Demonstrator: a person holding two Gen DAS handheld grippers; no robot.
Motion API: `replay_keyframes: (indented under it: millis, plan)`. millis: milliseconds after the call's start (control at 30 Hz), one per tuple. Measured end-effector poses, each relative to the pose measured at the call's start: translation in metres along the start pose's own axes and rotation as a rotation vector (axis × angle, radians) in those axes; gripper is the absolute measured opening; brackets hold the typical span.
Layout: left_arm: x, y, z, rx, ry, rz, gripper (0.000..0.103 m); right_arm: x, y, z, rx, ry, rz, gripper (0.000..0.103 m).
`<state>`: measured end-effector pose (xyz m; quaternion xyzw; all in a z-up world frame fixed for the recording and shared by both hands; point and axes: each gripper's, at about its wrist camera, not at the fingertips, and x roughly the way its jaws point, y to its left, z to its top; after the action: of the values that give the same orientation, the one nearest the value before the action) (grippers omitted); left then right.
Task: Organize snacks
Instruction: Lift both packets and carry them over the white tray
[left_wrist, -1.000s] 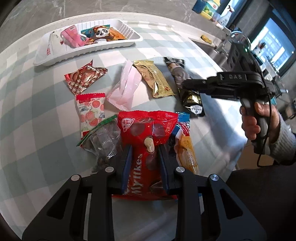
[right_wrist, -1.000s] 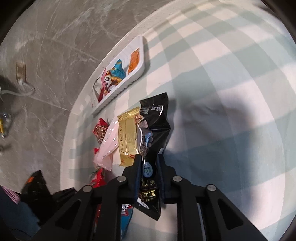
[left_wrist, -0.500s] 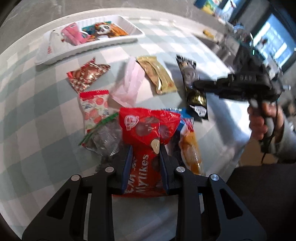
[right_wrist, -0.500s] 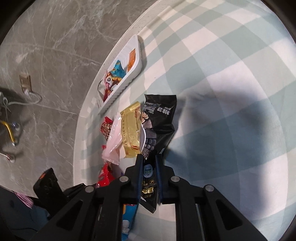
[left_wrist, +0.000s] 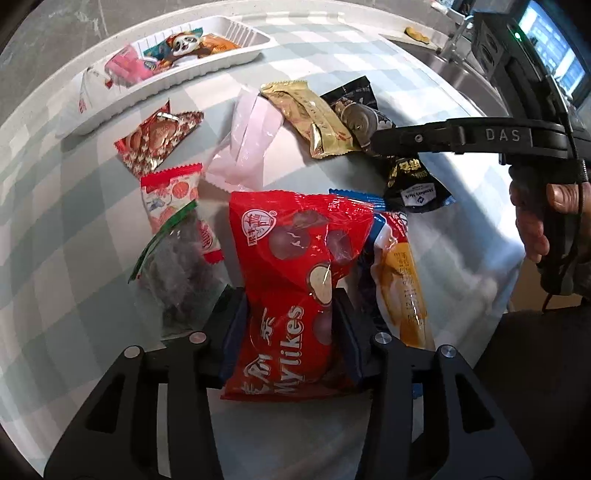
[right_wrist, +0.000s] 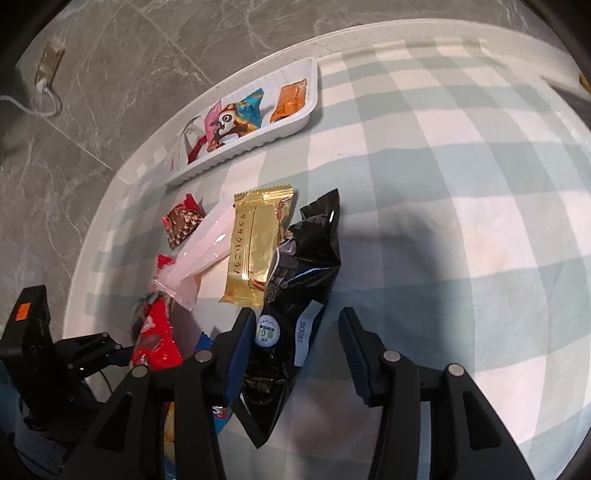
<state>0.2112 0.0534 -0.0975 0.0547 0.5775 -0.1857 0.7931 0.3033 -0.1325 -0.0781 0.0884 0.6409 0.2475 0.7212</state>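
Opening, both tongs (left_wrist: 291, 317) (right_wrist: 297, 341) straddle snack packets.

checked table (right_wrist: 461, 155) — white tray (right_wrist: 295, 125), loose snack packets (right_wrist: 255, 251) on it.

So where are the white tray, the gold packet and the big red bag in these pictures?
white tray (right_wrist: 295, 122): right wrist view, on its bare rim at the right end.
gold packet (right_wrist: 255, 251): right wrist view, on the middle of its foil face.
big red bag (left_wrist: 295, 280): left wrist view, on its printed front, between the gripper's fingers.
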Motion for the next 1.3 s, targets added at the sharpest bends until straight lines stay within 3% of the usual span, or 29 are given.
replay_keyframes:
  millis: [133, 200, 400, 667, 833, 1067, 1300]
  plan:
    - [0.002, -0.002, 0.002, 0.012, -0.005, 0.009, 0.044, 0.002, 0.008, -0.001, -0.049, 0.0, -0.047, 0.05]
    - [0.002, -0.003, 0.002, 0.019, -0.011, 0.011, 0.044, 0.002, 0.01, -0.002, -0.068, -0.001, -0.061, 0.032]
    - [0.0, 0.005, 0.0, -0.021, -0.041, -0.046, 0.035, 0.001, -0.003, -0.003, 0.025, 0.005, 0.056, 0.022]
    - [-0.007, 0.04, -0.009, -0.212, -0.083, -0.225, 0.029, -0.004, -0.05, -0.013, 0.328, 0.023, 0.344, 0.02]
    - [-0.016, 0.051, -0.009, -0.263, -0.109, -0.303, 0.028, -0.01, -0.057, -0.017, 0.414, 0.011, 0.439, 0.02]
    - [-0.033, 0.07, -0.003, -0.361, -0.175, -0.411, 0.028, -0.019, -0.056, -0.009, 0.455, -0.01, 0.518, 0.02]
    - [-0.049, 0.1, 0.014, -0.443, -0.25, -0.457, 0.028, -0.025, -0.047, 0.009, 0.439, -0.023, 0.559, 0.02]
